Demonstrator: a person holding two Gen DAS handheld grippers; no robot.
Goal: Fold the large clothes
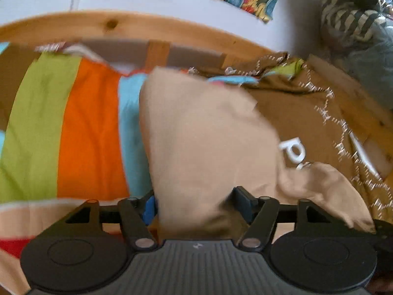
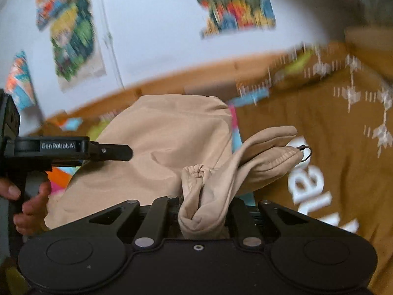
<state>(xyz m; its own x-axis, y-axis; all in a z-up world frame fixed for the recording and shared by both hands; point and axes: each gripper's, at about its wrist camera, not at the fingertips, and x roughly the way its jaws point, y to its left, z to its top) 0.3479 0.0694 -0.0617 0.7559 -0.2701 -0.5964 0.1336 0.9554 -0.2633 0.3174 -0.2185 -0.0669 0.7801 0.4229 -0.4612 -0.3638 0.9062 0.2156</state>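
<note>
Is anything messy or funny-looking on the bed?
Yes. The tan garment is bunched, not flat: a twisted wad of it sticks up through the right gripper, and a floppy flap hangs over the brown cloth with white letters. That brown cloth also lies crumpled at the far edge of the striped bedspread.

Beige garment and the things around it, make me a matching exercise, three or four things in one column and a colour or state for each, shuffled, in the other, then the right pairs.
Things:
1. beige garment
2. brown garment
3. bedspread
4. right gripper

States:
A. striped green, orange and blue
B. shut on bunched cloth
C. bears large white letters
D. plain, held up at both ends

Pairs: 1-D, 2-C, 3-A, 4-B
</note>
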